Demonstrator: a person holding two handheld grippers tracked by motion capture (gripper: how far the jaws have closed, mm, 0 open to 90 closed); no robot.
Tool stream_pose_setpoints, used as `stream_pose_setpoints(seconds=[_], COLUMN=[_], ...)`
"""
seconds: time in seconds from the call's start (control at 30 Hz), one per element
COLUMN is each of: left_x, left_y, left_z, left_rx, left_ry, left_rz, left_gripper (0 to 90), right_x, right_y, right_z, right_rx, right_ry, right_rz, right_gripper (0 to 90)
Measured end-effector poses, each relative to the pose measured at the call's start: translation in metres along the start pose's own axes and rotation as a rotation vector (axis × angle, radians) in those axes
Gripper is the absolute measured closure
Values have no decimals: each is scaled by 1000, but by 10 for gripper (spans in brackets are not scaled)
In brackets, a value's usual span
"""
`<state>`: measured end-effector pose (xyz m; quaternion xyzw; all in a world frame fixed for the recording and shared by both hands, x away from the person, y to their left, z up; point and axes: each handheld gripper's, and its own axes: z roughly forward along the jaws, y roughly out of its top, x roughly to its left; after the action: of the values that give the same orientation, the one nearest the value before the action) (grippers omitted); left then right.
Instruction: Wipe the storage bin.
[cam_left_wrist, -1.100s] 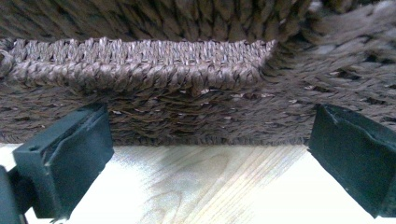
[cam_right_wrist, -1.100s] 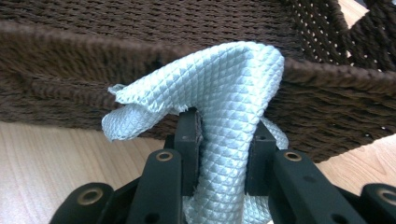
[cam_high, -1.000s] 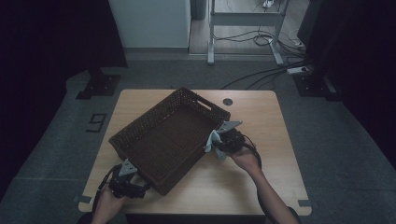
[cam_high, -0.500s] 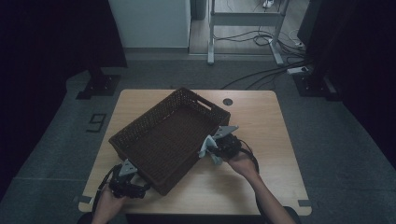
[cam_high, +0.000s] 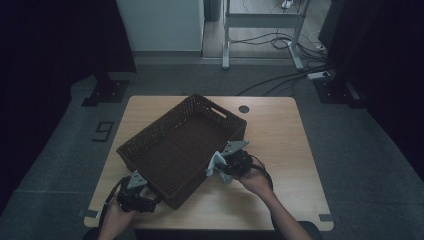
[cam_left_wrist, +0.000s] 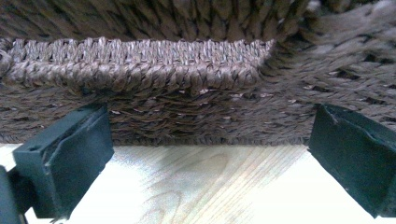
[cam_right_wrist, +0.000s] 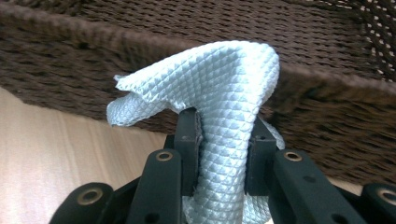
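Now right hand-held gripper (cam_right_wrist: 219, 154) clenched on quilted pale-blue cloth (cam_right_wrist: 224, 93), beside woven basket (cam_right_wrist: 327, 46).

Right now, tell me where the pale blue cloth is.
The pale blue cloth is pinched in the right hand-held gripper, right of centre in the high view, against the outer right wall of the wicker basket.

Left gripper (cam_high: 150, 200) sits low at about seven o'clock, jaws spread wide (nothing between them). Right gripper (cam_high: 216, 167), near five o'clock, is clamped tight, forearm angled inward.
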<state>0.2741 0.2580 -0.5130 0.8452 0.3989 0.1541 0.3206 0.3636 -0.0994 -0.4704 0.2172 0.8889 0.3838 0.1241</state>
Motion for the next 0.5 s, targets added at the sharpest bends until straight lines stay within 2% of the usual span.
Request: stream_pose_setpoints(seconds=[0.5], left_x=[0], left_y=[0], left_z=[0], left_rx=[0], left_ry=[0], left_rz=[0], left_gripper=[0], right_x=[19], right_y=[4], right_z=[3], right_rx=[-3], right_ry=[45], right_rz=[-36], right_gripper=[708])
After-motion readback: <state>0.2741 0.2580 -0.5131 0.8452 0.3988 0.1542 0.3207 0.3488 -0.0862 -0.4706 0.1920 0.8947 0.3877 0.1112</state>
